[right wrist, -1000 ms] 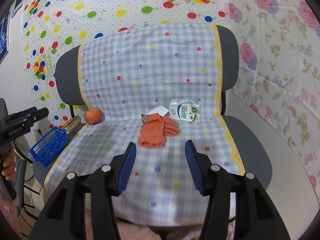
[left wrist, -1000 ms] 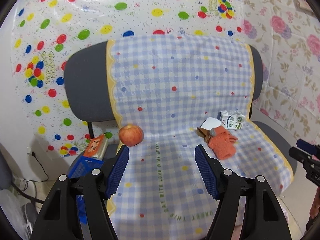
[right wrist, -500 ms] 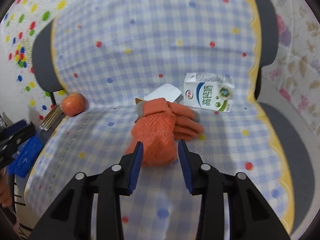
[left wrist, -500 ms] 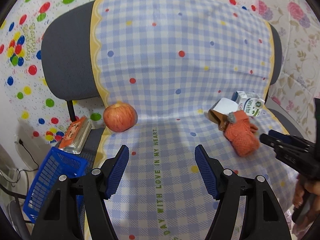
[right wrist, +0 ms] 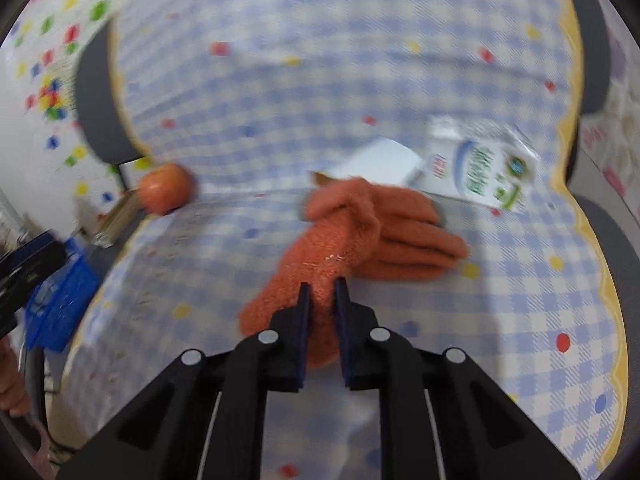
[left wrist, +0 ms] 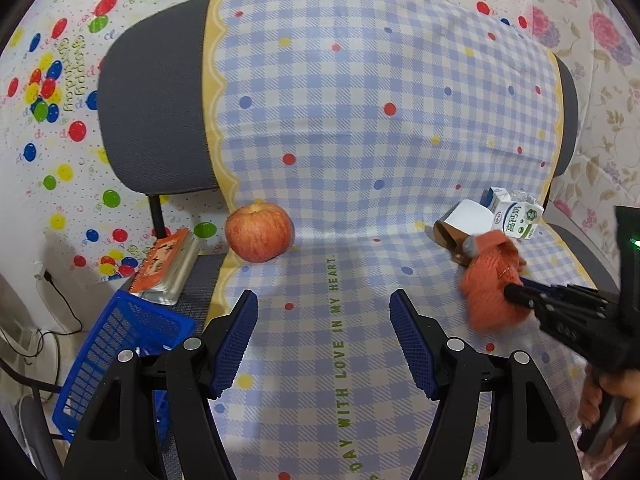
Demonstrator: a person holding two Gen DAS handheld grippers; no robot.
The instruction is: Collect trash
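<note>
An orange knitted glove [right wrist: 360, 232] lies on the checked seat cover, and my right gripper [right wrist: 322, 286] is shut on its near end; it also shows in the left wrist view [left wrist: 490, 280] with the right gripper [left wrist: 516, 292] on it. Behind the glove lie a white milk carton [right wrist: 476, 172] and a white paper piece [right wrist: 380, 160]. The carton [left wrist: 516, 214] shows in the left wrist view too. My left gripper [left wrist: 324, 300] is open and empty above the seat's middle. A red apple [left wrist: 258, 232] sits at the seat's left edge.
A blue plastic basket [left wrist: 116, 356] stands left of the chair below the seat. An orange notebook [left wrist: 168, 266] rests on the chair's left side. The chair back [left wrist: 156, 96] rises behind. Balloon-print sheet and floral wallpaper cover the walls.
My right gripper moved forward and down and closed on the orange glove. My left gripper moved closer to the seat and stayed open.
</note>
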